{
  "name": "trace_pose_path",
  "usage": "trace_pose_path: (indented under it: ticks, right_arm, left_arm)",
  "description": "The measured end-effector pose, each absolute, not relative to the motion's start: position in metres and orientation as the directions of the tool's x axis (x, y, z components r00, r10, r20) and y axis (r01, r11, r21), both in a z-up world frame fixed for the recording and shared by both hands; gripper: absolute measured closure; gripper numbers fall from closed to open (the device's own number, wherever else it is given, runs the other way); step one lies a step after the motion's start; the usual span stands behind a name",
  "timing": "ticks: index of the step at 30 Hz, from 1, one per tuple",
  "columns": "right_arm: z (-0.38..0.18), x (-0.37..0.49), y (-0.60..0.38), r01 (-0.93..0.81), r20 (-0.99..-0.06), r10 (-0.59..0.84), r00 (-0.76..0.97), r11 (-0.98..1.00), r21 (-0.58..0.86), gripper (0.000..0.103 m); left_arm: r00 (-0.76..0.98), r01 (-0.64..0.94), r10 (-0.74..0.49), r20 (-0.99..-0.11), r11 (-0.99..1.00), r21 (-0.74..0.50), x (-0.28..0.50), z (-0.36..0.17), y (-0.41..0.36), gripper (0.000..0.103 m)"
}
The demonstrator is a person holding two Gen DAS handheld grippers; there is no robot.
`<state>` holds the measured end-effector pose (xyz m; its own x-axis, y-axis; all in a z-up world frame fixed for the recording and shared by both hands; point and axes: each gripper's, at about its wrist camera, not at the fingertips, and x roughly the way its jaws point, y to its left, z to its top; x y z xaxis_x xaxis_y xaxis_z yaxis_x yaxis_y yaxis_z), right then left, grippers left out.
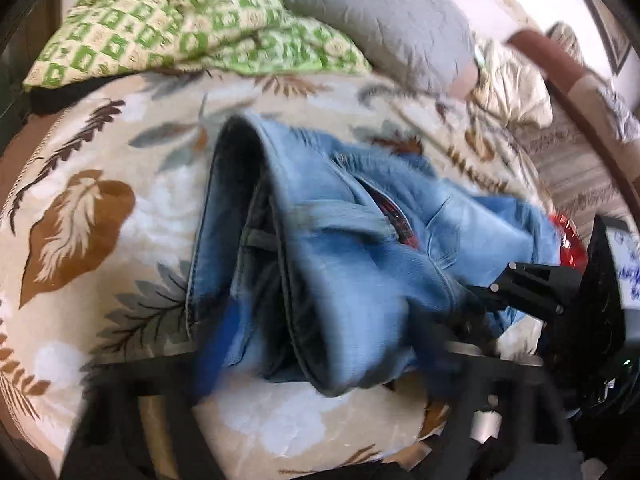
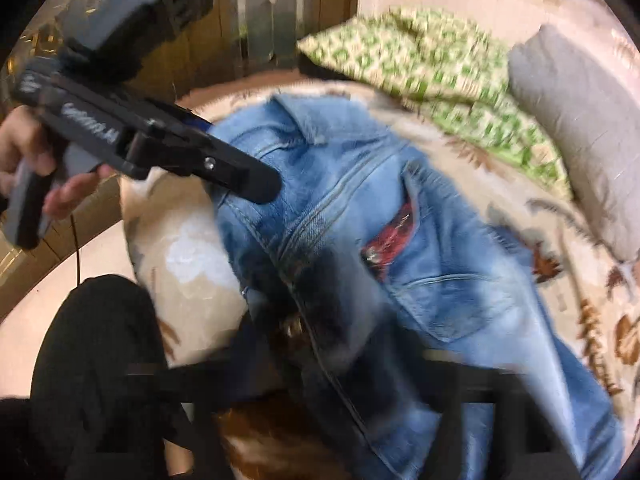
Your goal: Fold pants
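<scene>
Light blue jeans (image 1: 320,248) heaped on leaf-print blanket (image 1: 80,208), waist end toward the grippers, legs trailing off toward 4 o'clock in right wrist view. Long axis there: roughly 11 to 5. Red item (image 2: 386,236) visible through slot in denim; nature unclear.

Left gripper (image 2: 240,176) seen from right wrist view: entering from 9 o'clock, tips resting on waistband near 10 o'clock of the heap. Jaw state unreadable; tips appear as one dark mass. Hand (image 2: 28,160) on its handle at far 9 o'clock.

Right gripper (image 1: 516,284) in left wrist view at 4 o'clock, tips against denim edge; whether pinching cloth cannot be told, heavy blur.

Judgement: left gripper nearer waistband, right nearer seat and pocket side. Next move likely depends on both holding waist edge before folding along long axis.

Green patterned pillow (image 1: 180,28) and grey cushion (image 1: 380,20) at 12 o'clock, clear of jeans.
</scene>
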<state>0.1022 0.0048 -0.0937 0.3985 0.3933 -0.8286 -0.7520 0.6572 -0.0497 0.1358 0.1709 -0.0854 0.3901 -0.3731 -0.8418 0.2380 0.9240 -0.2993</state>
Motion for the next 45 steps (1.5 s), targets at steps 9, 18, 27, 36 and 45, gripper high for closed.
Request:
trace_pose_path:
  ticks: [9, 18, 27, 36, 45]
  right_arm:
    - [-0.063, 0.087, 0.022, -0.754, -0.697, 0.528, 0.486, 0.656, -0.028, 0.076]
    - [-0.084, 0.085, 0.018, -0.740, -0.783, 0.446, 0.433, 0.672, -0.026, 0.021]
    - [-0.035, 0.145, -0.087, -0.586, -0.737, 0.475, 0.480, 0.799, 0.133, 0.021]
    - [-0.075, 0.233, -0.084, -0.462, -0.822, 0.405, 0.401, 0.864, 0.200, 0.021]
    - [-0.114, 0.265, -0.061, -0.509, -0.859, 0.359, 0.365, 0.849, 0.139, 0.074]
  left_arm:
    - [0.493, 0.309, -0.338, -0.802, 0.930, -0.201, 0.125, -0.045, 0.188, 0.093]
    - [0.424, 0.257, -0.353, -0.834, 0.930, -0.263, 0.118, -0.075, 0.196, 0.017]
    - [0.486, 0.165, -0.374, -0.790, 0.927, -0.337, 0.158, -0.062, 0.215, 0.015]
    - [0.386, 0.128, -0.339, -0.858, 0.941, -0.314, 0.252, -0.094, 0.202, 0.015]
    - [0.341, 0.311, -0.303, -0.890, 0.930, -0.198, 0.273, -0.103, 0.152, 0.085]
